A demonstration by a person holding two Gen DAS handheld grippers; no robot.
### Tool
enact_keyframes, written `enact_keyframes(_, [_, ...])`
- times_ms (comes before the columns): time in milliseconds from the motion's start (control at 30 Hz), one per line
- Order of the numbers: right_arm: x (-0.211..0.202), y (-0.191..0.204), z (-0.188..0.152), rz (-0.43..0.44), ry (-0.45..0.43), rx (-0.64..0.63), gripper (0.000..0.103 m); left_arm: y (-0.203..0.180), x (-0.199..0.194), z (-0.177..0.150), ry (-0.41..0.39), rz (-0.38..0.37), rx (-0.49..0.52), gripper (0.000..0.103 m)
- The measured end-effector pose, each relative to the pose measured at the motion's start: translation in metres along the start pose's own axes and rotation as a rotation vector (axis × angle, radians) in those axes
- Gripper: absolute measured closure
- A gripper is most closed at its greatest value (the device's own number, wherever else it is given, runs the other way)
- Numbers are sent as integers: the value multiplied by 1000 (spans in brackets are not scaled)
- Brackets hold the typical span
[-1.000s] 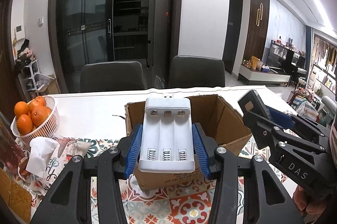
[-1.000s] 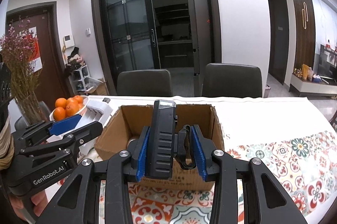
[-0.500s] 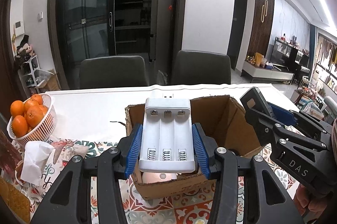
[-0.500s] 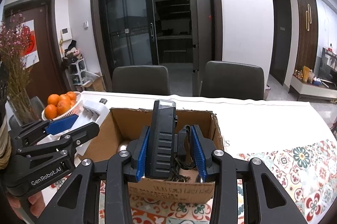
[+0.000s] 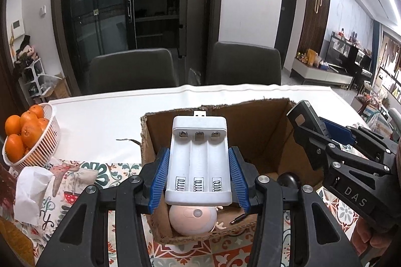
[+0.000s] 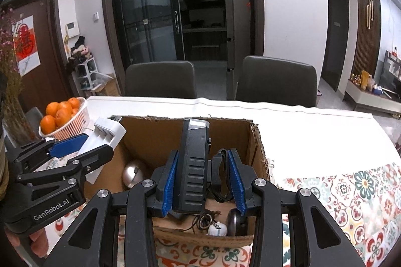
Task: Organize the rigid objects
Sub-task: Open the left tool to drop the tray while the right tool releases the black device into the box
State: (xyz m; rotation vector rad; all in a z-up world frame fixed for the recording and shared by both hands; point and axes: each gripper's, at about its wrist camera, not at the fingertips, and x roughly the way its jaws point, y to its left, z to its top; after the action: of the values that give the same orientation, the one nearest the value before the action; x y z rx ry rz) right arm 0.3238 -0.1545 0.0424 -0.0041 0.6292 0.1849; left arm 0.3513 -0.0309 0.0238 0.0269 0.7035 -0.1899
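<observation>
Two grippers, left gripper [image 5: 198,176] and right gripper [image 6: 203,179], over one box [image 5: 273,126].

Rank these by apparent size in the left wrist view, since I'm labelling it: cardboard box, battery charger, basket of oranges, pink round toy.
1. Cardboard box
2. Battery charger, though inflated by nearness to the camera
3. Basket of oranges
4. Pink round toy, partly hidden

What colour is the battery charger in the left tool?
White battery charger; clearest in the left wrist view.
</observation>
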Motion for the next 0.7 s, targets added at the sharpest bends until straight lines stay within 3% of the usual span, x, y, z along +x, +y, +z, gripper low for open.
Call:
enact_keyframes(467, [36,-7,-13,28,109,20,59,1,24,-7,65,-4,-1,54])
enact_keyframes(700, [20,-8,-15,-13,80,23,57,0,12,-12,47,11,-22,52])
